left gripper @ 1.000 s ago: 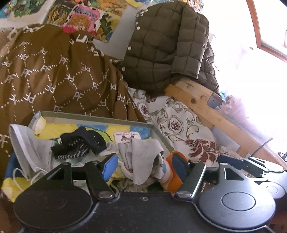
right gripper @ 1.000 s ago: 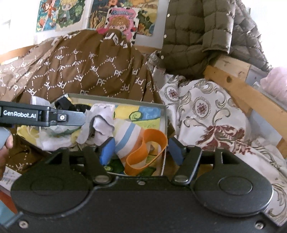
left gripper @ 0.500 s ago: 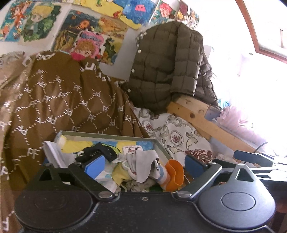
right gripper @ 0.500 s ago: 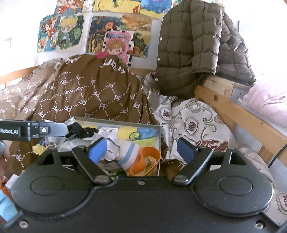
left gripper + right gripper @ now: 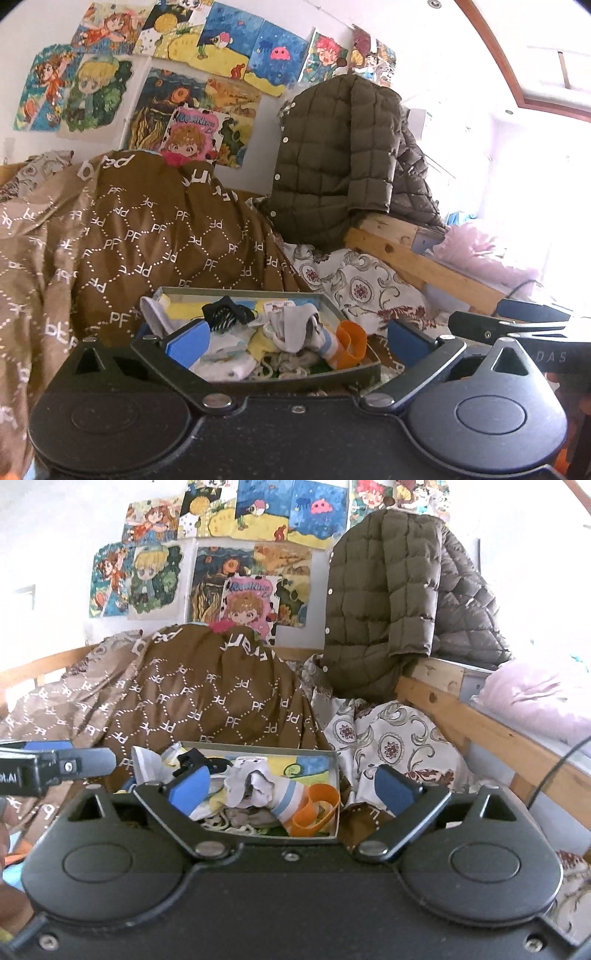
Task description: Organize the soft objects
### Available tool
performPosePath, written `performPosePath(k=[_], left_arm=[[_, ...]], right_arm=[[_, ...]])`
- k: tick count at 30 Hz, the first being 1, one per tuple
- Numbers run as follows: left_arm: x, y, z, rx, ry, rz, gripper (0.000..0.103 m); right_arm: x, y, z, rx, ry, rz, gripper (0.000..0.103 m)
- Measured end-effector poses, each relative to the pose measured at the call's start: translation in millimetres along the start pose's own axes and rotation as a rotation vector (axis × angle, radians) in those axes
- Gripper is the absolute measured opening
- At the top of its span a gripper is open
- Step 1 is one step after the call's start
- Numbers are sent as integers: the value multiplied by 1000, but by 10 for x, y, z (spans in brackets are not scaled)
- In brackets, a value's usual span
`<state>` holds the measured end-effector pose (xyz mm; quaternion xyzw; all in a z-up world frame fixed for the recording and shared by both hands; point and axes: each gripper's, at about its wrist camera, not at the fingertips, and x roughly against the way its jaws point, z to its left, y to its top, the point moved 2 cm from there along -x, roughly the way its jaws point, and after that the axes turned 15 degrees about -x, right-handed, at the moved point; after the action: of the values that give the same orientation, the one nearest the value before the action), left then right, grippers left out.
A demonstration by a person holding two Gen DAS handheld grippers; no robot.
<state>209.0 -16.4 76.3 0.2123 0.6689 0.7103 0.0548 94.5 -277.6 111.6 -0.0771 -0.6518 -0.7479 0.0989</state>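
A: Where are the soft things?

B: Heaped in the grey tray (image 5: 334, 310) on the bed, low in both views. From the left wrist camera the pile holds a black patterned sock (image 5: 225, 314) at the tray's 11 o'clock, a grey-white sock (image 5: 295, 325) in the middle, a striped sock with an orange cuff (image 5: 349, 343) at 3 o'clock, and a white cloth (image 5: 225, 363) at 7 o'clock.

A: And the left tool (image 5: 293, 341)?

B: Spread wide, its blue pads standing either side of the tray's near end, pinching nothing. It hangs above the pile, not touching it.

A: The right tool (image 5: 291, 788)?

B: Also spread and empty. Through its camera the orange cuff (image 5: 314, 806) sits between the fingers, near the tray's front right corner (image 5: 334, 834).

A: Do the tools see each other?

B: Yes. The left tool shows at 9 o'clock in the right view, and the right tool at 3 o'clock in the left view, well apart.

A: Around the tray?

B: A brown "PF" blanket (image 5: 147, 236) behind it at 11 o'clock, a floral sheet (image 5: 399, 738) at 2 o'clock, and a quilted olive jacket (image 5: 384, 590) over the wooden bed frame (image 5: 480, 727).
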Motion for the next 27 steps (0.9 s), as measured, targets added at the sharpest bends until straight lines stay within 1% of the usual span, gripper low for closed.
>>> performPosePath(k=[4, 11, 14, 17, 19, 22, 27], left_arm=[[256, -129, -99, 12, 10, -8, 102], [560, -328, -234, 29, 17, 4, 102], [656, -387, -266, 46, 31, 10, 102], [755, -451, -296, 61, 59, 12, 102], [807, -492, -308, 74, 72, 17, 102], [879, -561, -322, 93, 90, 27, 102], [960, -671, -365, 94, 110, 56, 102]], right_arm=[[383, -141, 16, -9, 2, 0, 96], [825, -379, 14, -33, -16, 14, 97], [1013, -484, 29, -42, -20, 10, 98], [1262, -591, 61, -44, -25, 3, 98], [1417, -665, 77, -43, -27, -1, 101], [1672, -801, 83, -46, -31, -2, 102], [1922, -956, 55, -62, -52, 5, 102]])
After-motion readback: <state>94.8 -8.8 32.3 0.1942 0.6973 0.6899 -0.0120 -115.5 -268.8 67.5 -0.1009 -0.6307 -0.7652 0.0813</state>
